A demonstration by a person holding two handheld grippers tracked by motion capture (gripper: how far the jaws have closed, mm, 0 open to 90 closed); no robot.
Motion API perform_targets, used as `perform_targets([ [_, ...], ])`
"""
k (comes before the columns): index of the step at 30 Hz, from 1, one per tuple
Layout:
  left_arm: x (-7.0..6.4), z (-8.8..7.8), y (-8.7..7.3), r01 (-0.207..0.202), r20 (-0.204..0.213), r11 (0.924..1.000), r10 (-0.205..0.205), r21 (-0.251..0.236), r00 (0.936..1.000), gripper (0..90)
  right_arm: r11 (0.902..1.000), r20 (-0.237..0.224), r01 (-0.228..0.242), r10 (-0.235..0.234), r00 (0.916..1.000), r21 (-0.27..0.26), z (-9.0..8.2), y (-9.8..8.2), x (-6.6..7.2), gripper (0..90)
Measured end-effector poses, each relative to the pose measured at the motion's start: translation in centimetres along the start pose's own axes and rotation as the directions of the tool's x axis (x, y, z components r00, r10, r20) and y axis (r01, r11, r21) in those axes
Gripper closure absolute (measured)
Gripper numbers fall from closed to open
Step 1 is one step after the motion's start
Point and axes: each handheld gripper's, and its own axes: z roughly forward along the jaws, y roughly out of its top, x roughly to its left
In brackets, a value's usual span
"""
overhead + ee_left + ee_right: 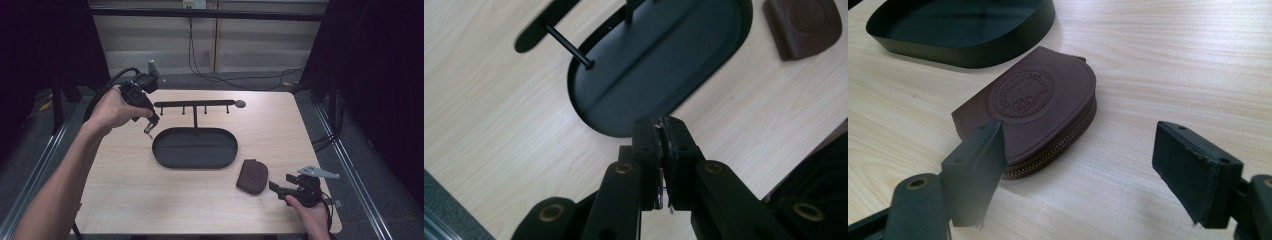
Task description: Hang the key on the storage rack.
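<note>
High view: the left gripper (148, 131) hangs above the near-left rim of the tray (160, 155), an oval of matte black metal with a hook rack (194, 104) on a post. A small metal item (148, 132) dangles from its tips, too small to identify.

Left gripper view: the jaws are clamped on a thin metal ring (660, 187), partly hidden between the pads.

Right gripper view: the right gripper (1083, 150) stands wide open and empty. An embossed brown leather pouch (1033, 107) with a zip edge lies near the tray, touching one pad.

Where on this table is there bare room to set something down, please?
The widest free patch is the near-left wood, between the black oval tray and the front edge. The far-right corner beyond the hook rack is bare too. It is crowded near right, where the brown pouch lies by the right tool.
</note>
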Motion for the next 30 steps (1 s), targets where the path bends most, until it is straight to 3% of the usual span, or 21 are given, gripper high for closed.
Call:
perform_targets([
  [16, 2.3, 0.7, 3.0, 0.065, 0.001, 0.9975, -0.065, 0.028, 0.9979, 85.5, 1.0000, -0.010, 0.001, -0.001, 1.0000, -0.001, -0.1, 0.0, -0.1, 21.6],
  [21, 2.9, 0.9, 4.1, 0.086, -0.025, 0.9957, -0.085, 0.036, 0.9961, 85.5, 1.0000, -0.013, 0.001, -0.001, 0.9999, -0.003, -0.1, 0.0, 0.0, 21.6],
  [30, 3.7, 1.9, 5.2, 0.118, -0.028, 0.9925, -0.117, 0.032, 0.9927, 85.4, 1.0000, -0.019, -0.001, 0.001, 0.9998, -0.002, -0.1, 0.0, -0.1, 21.6],
])
